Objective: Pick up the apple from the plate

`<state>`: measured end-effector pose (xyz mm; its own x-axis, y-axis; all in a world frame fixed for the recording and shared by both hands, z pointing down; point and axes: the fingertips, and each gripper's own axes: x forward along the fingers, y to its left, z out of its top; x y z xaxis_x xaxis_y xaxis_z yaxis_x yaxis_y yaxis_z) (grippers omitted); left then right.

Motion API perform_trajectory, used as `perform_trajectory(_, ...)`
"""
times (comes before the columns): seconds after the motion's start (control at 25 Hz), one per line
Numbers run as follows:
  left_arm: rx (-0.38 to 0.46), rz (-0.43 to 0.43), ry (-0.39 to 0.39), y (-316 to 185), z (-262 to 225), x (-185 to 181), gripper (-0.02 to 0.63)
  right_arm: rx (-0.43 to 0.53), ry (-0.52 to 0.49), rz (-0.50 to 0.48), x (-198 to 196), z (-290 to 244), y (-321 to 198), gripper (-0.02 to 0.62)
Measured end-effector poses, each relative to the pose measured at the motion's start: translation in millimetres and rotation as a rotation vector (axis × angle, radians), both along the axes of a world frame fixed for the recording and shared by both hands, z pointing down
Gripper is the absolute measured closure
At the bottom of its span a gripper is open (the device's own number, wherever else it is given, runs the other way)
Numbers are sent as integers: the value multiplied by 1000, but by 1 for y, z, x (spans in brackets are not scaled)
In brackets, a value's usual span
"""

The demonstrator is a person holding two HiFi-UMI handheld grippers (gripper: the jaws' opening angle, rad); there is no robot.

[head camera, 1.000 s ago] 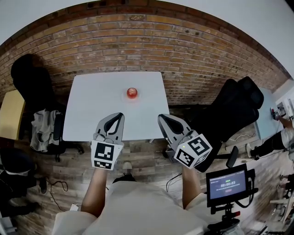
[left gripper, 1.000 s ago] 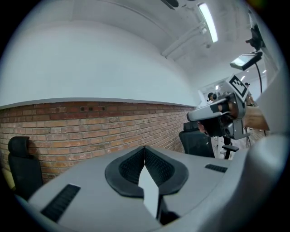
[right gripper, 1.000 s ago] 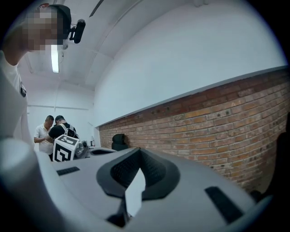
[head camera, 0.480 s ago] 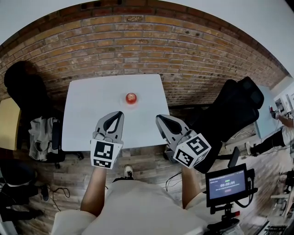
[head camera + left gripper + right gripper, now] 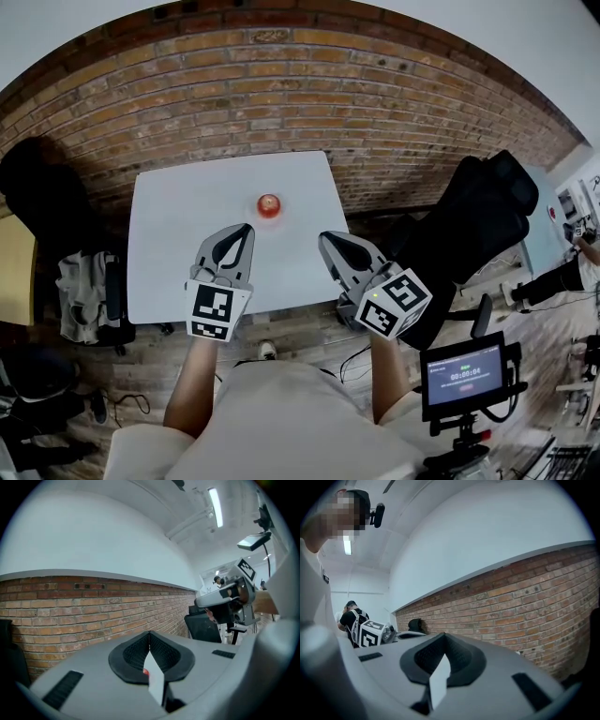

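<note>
- Little writing can be read: the small screen [image 5: 464, 375], off the worktop's [image 5: 178, 234] near right corner, shows light lines of text that are too small to make out.
- The only printing on the tools is the black-and-white square pattern of the marker cube [image 5: 213, 312] on the back of each one.
- The apple [image 5: 269, 205] is red and sits on the worktop, about midway across its width and towards the far edge.
- It looks round from above, so it shows no long axis, and I cannot tell which way its stem points or whether a plate lies under it.
- The left hand-held gripper [image 5: 246, 229] hangs over the worktop's near edge with its jaws pressed together and nothing between them.
- In its own view a sliver of the red apple [image 5: 146, 671] shows past the closed left hand-held gripper [image 5: 150, 634].
- The right hand-held gripper [image 5: 324, 240] is over the worktop's near right part, and the right hand-held gripper [image 5: 444, 637] is likewise closed and empty.
- A brick wall [image 5: 281, 94] runs behind the worktop's far edge.
</note>
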<state>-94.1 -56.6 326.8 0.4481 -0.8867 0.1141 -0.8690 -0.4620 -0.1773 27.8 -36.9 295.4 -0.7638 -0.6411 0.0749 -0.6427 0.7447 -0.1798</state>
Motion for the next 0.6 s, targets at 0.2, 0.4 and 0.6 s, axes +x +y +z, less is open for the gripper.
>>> perform_trajectory(0.2,-20,25,-2,-23,9,-14,600,-9,7,37,-13,15,-17,592)
perform_trajectory(0.4,-60,36,-13,-34,22,-11,598,-17,43,50,-10,28,-20,592)
perform_trajectory(0.6,-71,55,-21,-39,23,-3,598,-45,30,80,-5,37,-22,592)
